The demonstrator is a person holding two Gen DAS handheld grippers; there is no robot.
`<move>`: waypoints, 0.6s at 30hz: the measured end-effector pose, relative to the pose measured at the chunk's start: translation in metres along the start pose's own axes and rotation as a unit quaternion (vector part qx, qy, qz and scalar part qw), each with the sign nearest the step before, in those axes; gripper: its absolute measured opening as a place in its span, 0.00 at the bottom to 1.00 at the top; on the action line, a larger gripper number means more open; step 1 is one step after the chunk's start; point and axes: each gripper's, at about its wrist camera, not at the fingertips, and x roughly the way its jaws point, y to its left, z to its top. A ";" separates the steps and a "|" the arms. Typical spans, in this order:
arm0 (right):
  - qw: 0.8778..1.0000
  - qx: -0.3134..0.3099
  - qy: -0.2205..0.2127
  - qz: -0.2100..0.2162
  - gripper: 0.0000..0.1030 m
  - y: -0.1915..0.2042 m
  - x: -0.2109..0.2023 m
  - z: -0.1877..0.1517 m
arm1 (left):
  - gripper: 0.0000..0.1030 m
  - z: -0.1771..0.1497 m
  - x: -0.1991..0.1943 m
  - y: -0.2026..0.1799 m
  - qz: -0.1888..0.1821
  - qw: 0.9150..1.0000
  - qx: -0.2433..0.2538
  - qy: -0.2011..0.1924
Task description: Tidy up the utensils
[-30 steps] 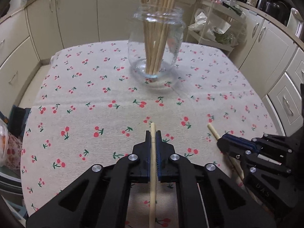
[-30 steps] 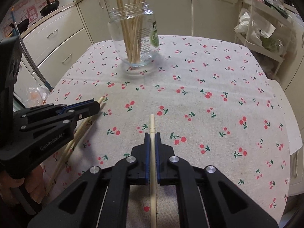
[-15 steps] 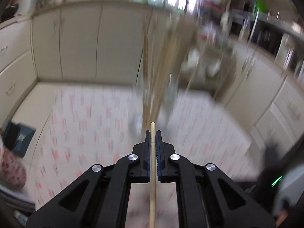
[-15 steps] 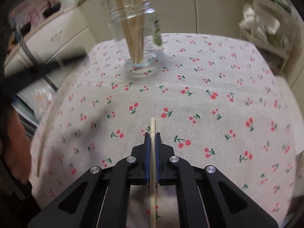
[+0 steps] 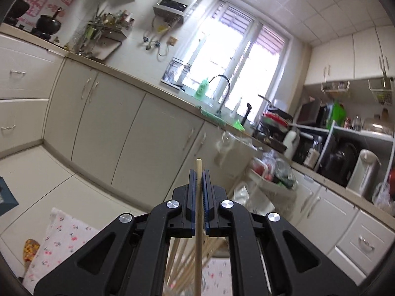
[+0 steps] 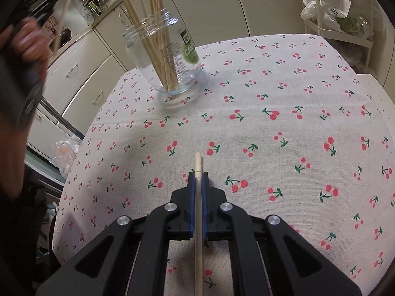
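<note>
My left gripper (image 5: 198, 172) is shut on a wooden chopstick (image 5: 198, 222) and is raised high, tilted up toward the kitchen wall; blurred tops of the chopsticks in the jar (image 5: 182, 261) show below its jaws. My right gripper (image 6: 198, 175) is shut on another wooden chopstick (image 6: 198, 209) and hovers low over the cherry-print tablecloth (image 6: 271, 128). The clear glass jar (image 6: 170, 56) with several chopsticks stands at the table's far left in the right wrist view. The left gripper and hand (image 6: 24, 49) appear blurred at that view's upper left, above the jar's height.
Cream cabinets (image 5: 103, 123) run along the far wall, with a sink and faucet (image 5: 223, 93) under the window. A cluttered counter and rack (image 5: 333, 148) are on the right. A wire rack with plastic bags (image 6: 333, 7) stands beyond the table's far right corner.
My left gripper has lifted off the table with its chopstick and swung up above the jar. My right gripper has stayed low over the cloth, shifting slightly forward.
</note>
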 end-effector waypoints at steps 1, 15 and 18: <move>1.000 0.000 -0.001 0.000 0.06 0.000 0.000 0.000 | 0.05 0.000 0.007 0.000 0.002 1.000 -0.004 -0.009; 1.000 0.003 -0.002 0.004 0.06 -0.001 0.000 0.001 | 0.05 -0.019 0.053 -0.003 0.035 0.996 0.000 -0.084; 1.000 0.004 -0.002 0.004 0.06 -0.001 0.000 0.001 | 0.05 -0.028 0.054 -0.003 0.043 0.995 0.012 -0.087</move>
